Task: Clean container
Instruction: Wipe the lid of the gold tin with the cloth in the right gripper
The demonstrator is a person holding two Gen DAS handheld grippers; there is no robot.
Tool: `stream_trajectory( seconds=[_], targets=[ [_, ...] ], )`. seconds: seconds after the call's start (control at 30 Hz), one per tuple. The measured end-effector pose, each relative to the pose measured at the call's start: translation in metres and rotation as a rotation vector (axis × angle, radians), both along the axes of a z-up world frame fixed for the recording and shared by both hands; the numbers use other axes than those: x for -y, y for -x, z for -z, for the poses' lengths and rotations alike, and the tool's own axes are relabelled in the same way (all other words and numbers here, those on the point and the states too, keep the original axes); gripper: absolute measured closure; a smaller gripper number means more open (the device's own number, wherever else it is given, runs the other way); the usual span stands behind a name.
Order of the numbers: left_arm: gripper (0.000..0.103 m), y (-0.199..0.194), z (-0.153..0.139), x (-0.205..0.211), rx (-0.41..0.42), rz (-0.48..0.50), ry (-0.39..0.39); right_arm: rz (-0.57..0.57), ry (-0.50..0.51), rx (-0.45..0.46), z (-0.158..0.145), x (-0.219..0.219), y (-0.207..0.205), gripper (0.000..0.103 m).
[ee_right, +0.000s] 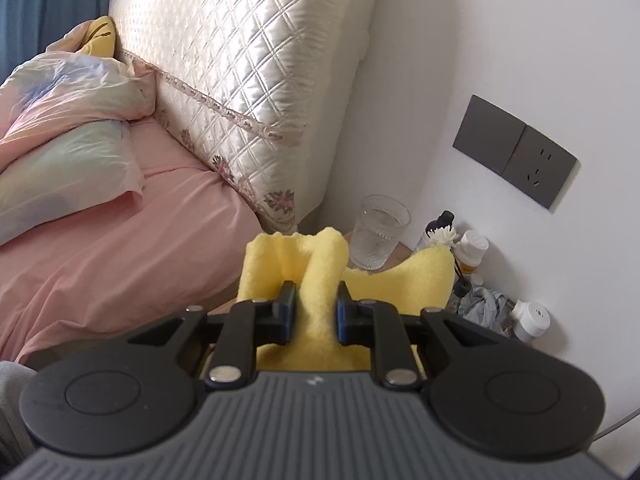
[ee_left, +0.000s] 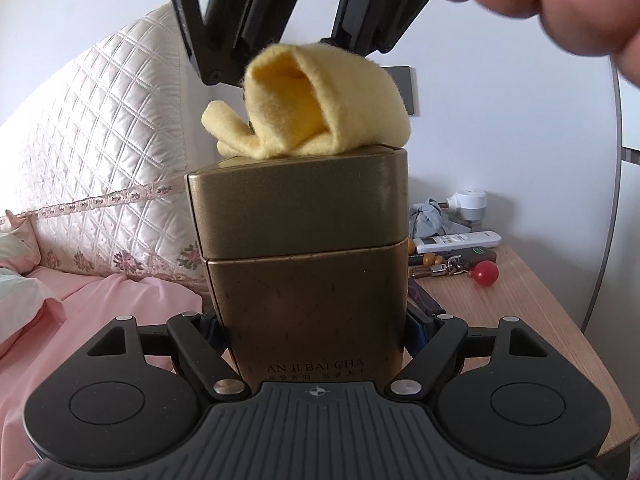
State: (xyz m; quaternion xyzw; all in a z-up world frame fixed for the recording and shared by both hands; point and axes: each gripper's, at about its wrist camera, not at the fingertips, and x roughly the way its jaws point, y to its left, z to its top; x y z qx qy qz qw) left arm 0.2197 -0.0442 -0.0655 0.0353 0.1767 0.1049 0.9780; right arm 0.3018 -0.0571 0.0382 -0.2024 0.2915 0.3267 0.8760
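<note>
A tall gold tin [ee_left: 308,280] with a lid stands upright between the fingers of my left gripper [ee_left: 316,328], which is shut on its lower body. A crumpled yellow cloth [ee_left: 316,108] rests on the tin's lid. My right gripper [ee_left: 288,32] comes down from above, a hand [ee_left: 540,4] behind it. In the right wrist view my right gripper [ee_right: 316,304] is shut on a fold of the yellow cloth [ee_right: 320,280], which hides the tin below.
A wooden bedside table [ee_left: 500,312] carries a white remote [ee_left: 456,240], keys, a red ball [ee_left: 485,273] and a white plug. A ribbed glass [ee_right: 378,236], small bottles and a grey wall socket [ee_right: 516,152] are near the wall. A pink bed [ee_right: 120,248] and quilted headboard [ee_right: 240,60] lie left.
</note>
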Motion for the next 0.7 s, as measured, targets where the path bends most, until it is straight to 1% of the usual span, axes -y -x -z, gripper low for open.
stream_trajectory(
  seconds=[0.13,0.23,0.3,0.4,0.6,0.7],
  targets=[
    [0.020,0.000,-0.001,0.001,-0.002,-0.003,-0.001,0.000,-0.005,-0.026,-0.003,0.005,0.017,0.083],
    [0.020,0.000,0.000,0.000,-0.001,0.004,-0.003,-0.028,0.006,-0.014,-0.004,0.008,0.043,0.083],
    [0.020,0.000,0.000,0.000,0.000,0.009,-0.004,-0.028,-0.006,-0.022,-0.004,0.011,0.049,0.083],
    [0.020,0.000,-0.001,0.000,0.000,0.010,-0.002,-0.017,-0.025,-0.020,-0.003,0.013,0.042,0.083],
    [0.020,-0.001,-0.001,0.000,-0.002,0.007,0.002,0.042,-0.035,0.026,0.003,0.004,0.005,0.083],
    [0.021,-0.003,-0.001,-0.002,-0.011,0.010,0.022,0.046,-0.040,0.028,0.004,0.004,-0.001,0.083]
  ],
)
